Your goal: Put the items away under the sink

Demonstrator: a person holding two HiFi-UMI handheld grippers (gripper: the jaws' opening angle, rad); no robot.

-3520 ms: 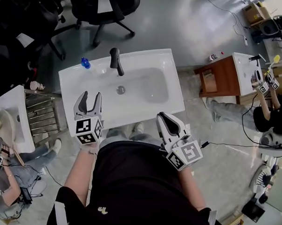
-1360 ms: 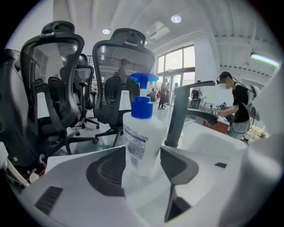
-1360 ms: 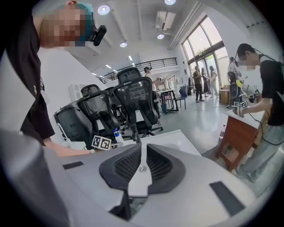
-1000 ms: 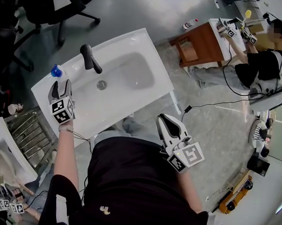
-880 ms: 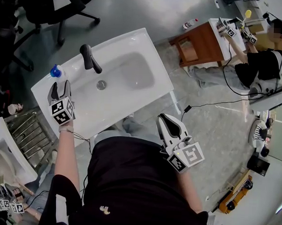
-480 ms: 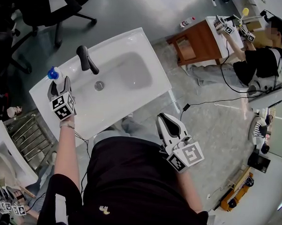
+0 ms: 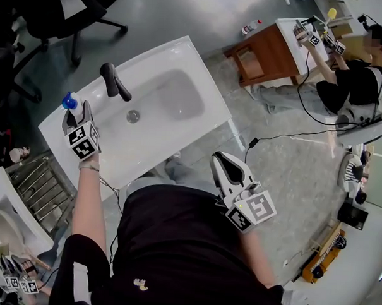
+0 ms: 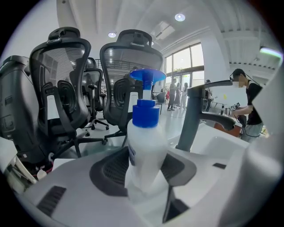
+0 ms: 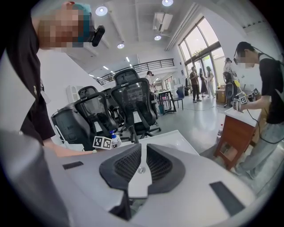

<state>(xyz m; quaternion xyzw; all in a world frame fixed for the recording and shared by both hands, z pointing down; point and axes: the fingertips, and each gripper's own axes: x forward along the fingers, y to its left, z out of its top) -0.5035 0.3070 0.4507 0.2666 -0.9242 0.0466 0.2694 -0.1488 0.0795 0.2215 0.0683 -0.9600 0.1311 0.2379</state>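
Left gripper view has the left hand-held gripper [image 7: 74,114] clenched on the white pump bottle [image 8: 144,142], its pads against both sides and the blue pump upright. From the head view, that bottle stands at the upper left of the frame, on the tabletop [image 7: 153,141] around the sink basin [image 7: 174,94], left of the dark faucet [image 7: 113,81]. At frame centre, the right hand-held gripper [image 7: 223,164] is clenched on nothing.

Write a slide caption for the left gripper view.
The left gripper, jaws either side of a white pump bottle with a blue top, beside the dark faucet on the sink.
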